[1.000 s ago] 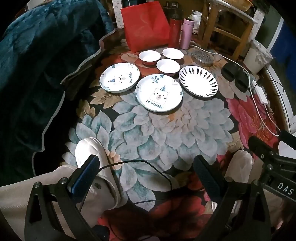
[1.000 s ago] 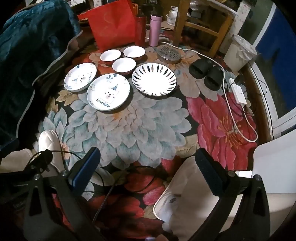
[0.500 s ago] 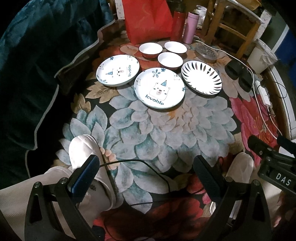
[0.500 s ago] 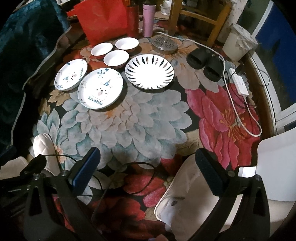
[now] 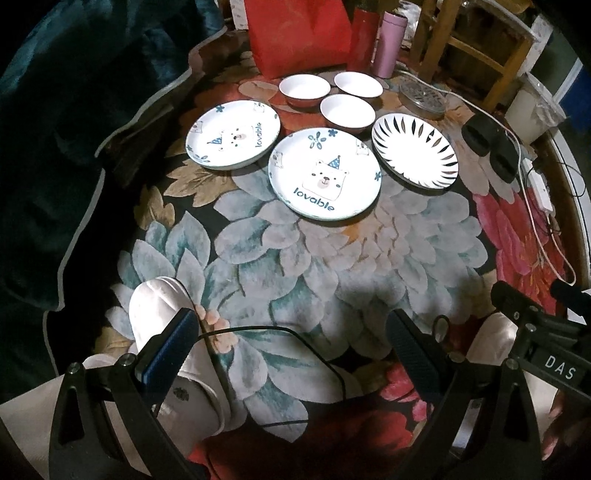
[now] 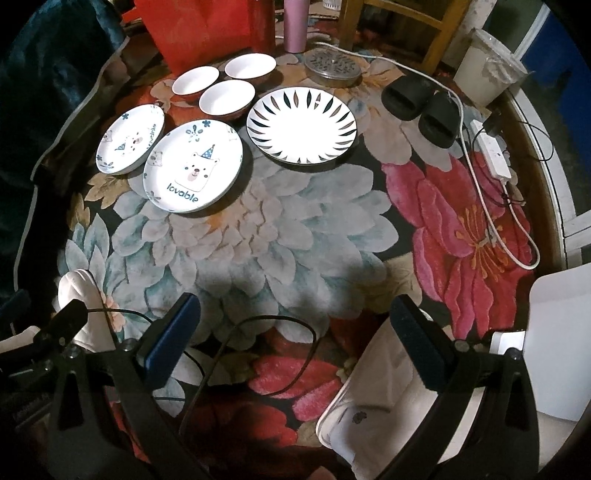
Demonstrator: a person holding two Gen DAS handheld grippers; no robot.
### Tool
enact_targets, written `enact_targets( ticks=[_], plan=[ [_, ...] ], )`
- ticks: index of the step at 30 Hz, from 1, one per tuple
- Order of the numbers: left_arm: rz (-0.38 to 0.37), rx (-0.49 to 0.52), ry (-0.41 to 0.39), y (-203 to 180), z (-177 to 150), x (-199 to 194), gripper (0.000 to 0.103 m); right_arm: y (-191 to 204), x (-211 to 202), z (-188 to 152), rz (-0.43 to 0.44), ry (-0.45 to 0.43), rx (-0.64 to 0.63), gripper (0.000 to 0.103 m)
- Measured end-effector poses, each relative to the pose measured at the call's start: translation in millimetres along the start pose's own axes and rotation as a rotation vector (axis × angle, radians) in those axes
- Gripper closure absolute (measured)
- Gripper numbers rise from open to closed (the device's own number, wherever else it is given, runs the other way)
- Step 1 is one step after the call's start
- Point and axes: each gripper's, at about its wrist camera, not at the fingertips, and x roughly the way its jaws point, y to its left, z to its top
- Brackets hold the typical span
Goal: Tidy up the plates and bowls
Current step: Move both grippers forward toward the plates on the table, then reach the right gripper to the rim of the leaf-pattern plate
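On a flowered rug lie two white bear plates: a large one (image 5: 325,175) (image 6: 193,166) reading "lovable" and a smaller one (image 5: 232,134) (image 6: 130,138) to its left. A plate with black leaf marks (image 5: 414,153) (image 6: 301,125) sits to the right. Behind them stand three small white bowls (image 5: 304,88) (image 5: 358,84) (image 5: 347,112) (image 6: 226,99). My left gripper (image 5: 291,336) is open and empty, well short of the plates. My right gripper (image 6: 295,325) is open and empty too, equally far back.
A red bag (image 5: 299,33), a red bottle and a pink bottle (image 5: 391,44) stand behind the bowls. A round metal lid (image 6: 332,66), black slippers (image 6: 421,103), a power strip with cords (image 6: 493,155) and a wooden chair lie right. A person's white slippers (image 5: 162,314) (image 6: 369,398) rest near the grippers.
Both grippers have moved forward and lower toward the dishes, so plates and bowls appear larger and nearer. Both stay open; no dish has moved.
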Motion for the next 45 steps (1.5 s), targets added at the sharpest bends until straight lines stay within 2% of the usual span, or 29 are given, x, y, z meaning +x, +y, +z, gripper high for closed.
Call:
enact_targets(
  ticks=[6, 14, 24, 31, 35, 40, 44, 45],
  plan=[
    [-0.004, 0.006, 0.030, -5, 5, 18, 0.001, 0, 15, 6, 0.002, 0.028, 0.006, 0.000],
    [0.001, -0.038, 0.061, 0, 12, 47, 0.001, -4, 37, 12, 0.019, 0.054, 0.037, 0.000],
    [-0.006, -0.024, 0.072, -15, 36, 79, 0.002, -17, 80, 48, 0.072, 0.082, 0.113, 0.001],
    [-0.059, -0.016, 0.045, -44, 76, 101, 0.003, -39, 122, 98, 0.109, 0.136, 0.100, 0.001],
    [-0.104, 0.004, 0.030, -63, 105, 116, 0.004, -63, 145, 142, 0.145, 0.178, 0.037, 0.001],
    [-0.159, 0.007, 0.018, -76, 140, 139, 0.004, -89, 161, 193, 0.144, 0.166, -0.075, 0.001],
    [-0.208, 0.035, 0.018, -82, 168, 157, 0.005, -108, 179, 206, 0.239, 0.155, -0.052, 0.002],
    [-0.221, 0.038, 0.018, -83, 172, 160, 0.008, -110, 180, 205, 0.265, 0.142, -0.045, 0.005]
  ],
)
